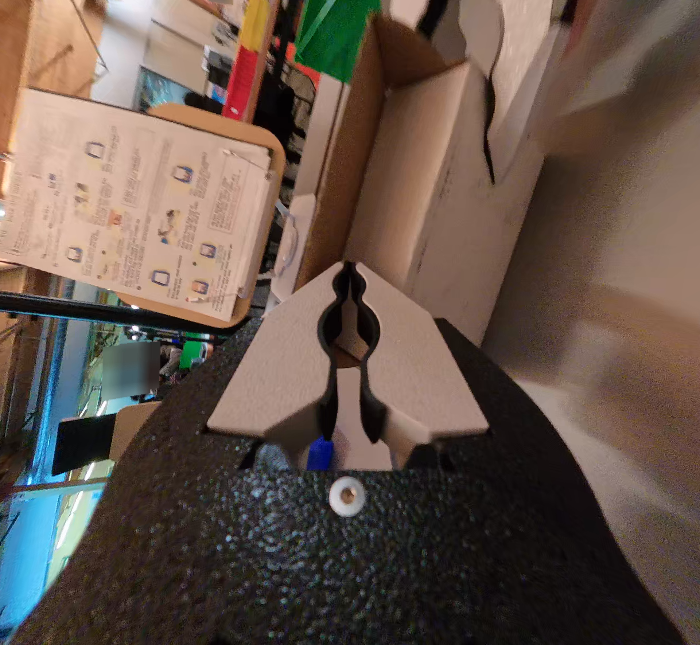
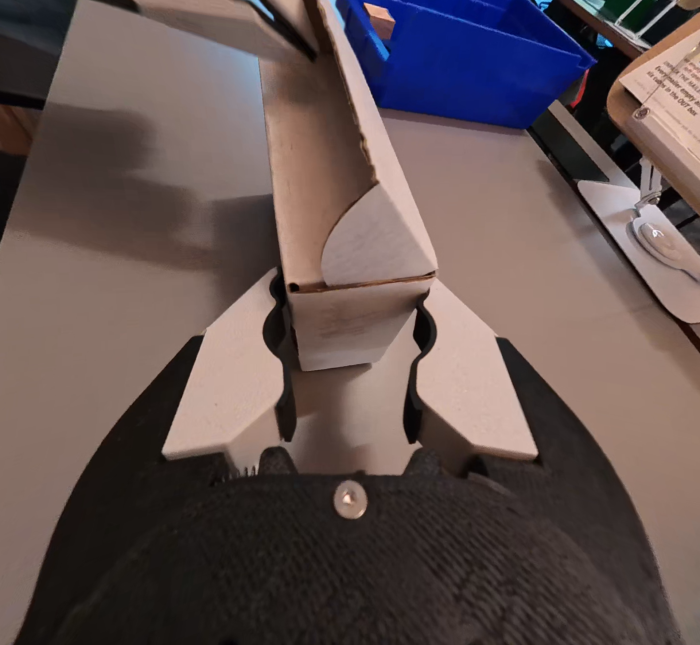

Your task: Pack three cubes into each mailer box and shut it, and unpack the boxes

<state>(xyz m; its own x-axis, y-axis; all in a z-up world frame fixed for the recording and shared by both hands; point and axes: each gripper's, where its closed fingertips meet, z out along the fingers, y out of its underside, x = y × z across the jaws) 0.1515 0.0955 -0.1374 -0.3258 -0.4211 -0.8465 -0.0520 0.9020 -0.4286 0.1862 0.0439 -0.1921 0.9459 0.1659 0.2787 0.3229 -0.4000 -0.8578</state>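
Mailer box [image 2: 341,157] lies on grey table [image 2: 492,210], near end between my right gripper [image 2: 350,308] fingers, which straddle it; firm pinch or loose, cannot tell. My left gripper [image 1: 350,278] pressed together at far end, seemingly nipping lid flap edge [image 1: 342,187]. Blue bin [image 2: 473,70] beyond holds wooden cube [image 2: 380,23]. Advice to self: steady base with right, swing flap slowly with left, avoid creasing cardboard.

a printed instruction sheet [image 1: 125,206] with small pictures and blocks of text sits clipped to a brown board [image 1: 261,142] in the left wrist view. in the right wrist view a printed sheet [image 2: 666,93] lies on a like board [image 2: 628,123] at the right edge. no other writing shows.
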